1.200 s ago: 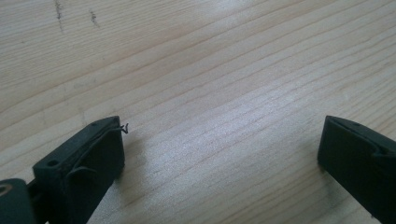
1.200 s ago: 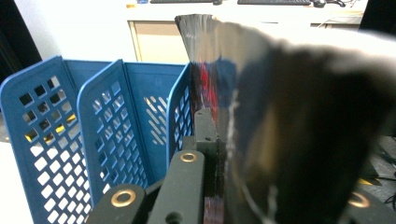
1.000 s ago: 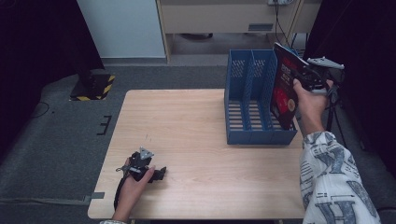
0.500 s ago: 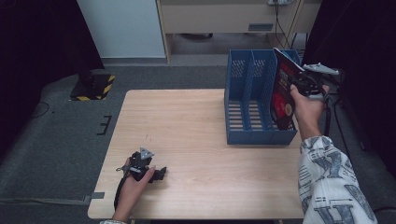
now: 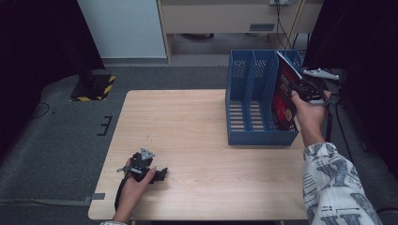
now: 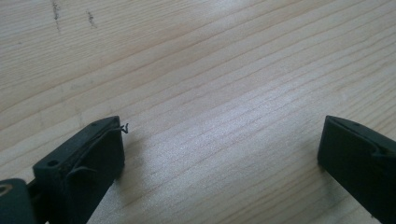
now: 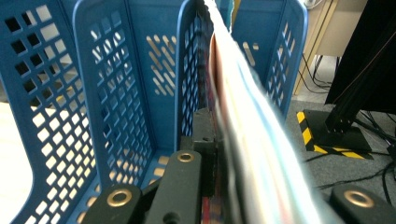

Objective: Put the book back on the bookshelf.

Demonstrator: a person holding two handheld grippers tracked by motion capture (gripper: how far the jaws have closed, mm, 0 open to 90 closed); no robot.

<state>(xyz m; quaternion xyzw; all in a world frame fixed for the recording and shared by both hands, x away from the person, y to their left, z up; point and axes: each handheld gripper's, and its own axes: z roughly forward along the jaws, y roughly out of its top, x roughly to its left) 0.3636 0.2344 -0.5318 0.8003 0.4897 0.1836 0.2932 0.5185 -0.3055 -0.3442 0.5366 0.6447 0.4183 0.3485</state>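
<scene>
A blue three-slot file rack [image 5: 260, 138] stands on the right side of the wooden table [image 5: 187, 122]. My right gripper [image 5: 300, 89] is shut on a dark red and black magazine [image 5: 283, 96], which leans tilted with its lower end inside the rack's rightmost slot. In the right gripper view the magazine [image 7: 243, 130] runs edge-on between the jaws, beside a perforated divider of the rack [image 7: 116, 93]. My left gripper [image 5: 159, 174] rests on the table at the front left. Its jaws [image 6: 219, 154] stand wide open over bare wood with nothing between them.
The rack's left and middle slots look empty. A black stand base with yellow-black stripes [image 5: 94, 86] sits on the grey floor beyond the table's left corner. Another such base [image 7: 336, 133] and cables lie on the floor right of the rack.
My right hand has brought the magazine down and leftward, so its lower end now sits deeper in the rightmost slot. The left gripper has not moved.
</scene>
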